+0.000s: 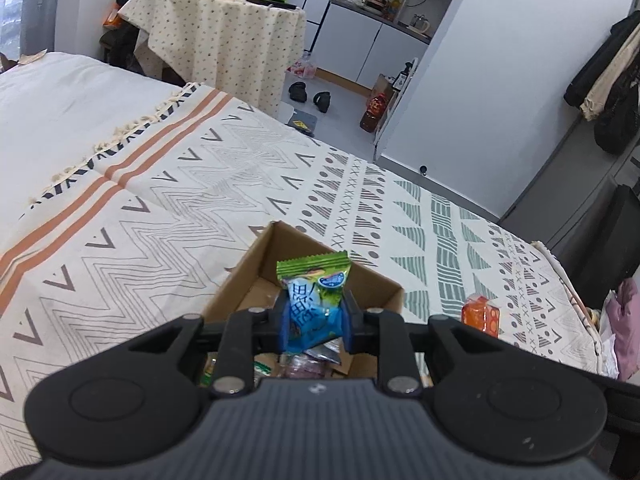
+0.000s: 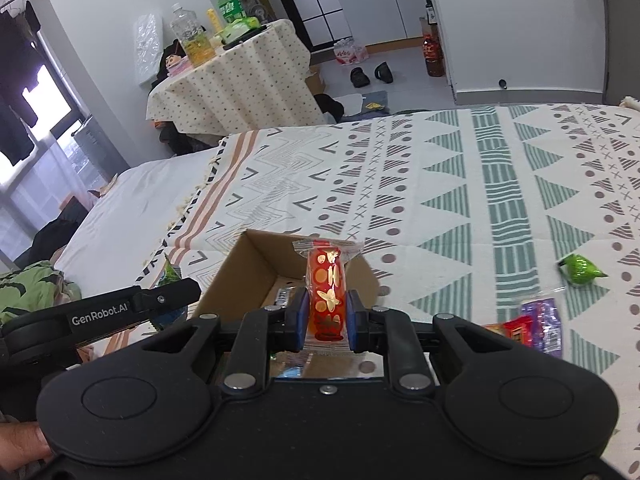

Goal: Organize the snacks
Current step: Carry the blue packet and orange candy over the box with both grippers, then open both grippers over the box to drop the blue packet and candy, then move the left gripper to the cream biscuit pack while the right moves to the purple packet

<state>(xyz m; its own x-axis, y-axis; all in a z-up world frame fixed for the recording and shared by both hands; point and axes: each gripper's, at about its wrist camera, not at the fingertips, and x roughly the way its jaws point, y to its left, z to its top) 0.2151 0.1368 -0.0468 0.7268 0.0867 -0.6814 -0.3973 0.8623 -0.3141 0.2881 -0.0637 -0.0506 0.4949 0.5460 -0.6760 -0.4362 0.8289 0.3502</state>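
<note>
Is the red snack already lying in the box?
No, the red snack is pinched upright in the right gripper, above the box.

A bed under a patterned blanket carries an open cardboard box and loose snack packets.

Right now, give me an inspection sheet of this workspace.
Surface: bed under a patterned blanket.
Job's things: open cardboard box on the blanket with packets inside; blue-green snack packet; red-orange snack packet.
Clutter: loose green packet, purple packet and red packet on the blanket, right of the box.
Grippers: left gripper shut on the blue-green snack packet; right gripper shut on the red-orange snack packet, both at the box.
Cables: nothing seen.
Surroundings: draped table with bottles; slippers on the floor; kitchen cabinets behind.
</note>
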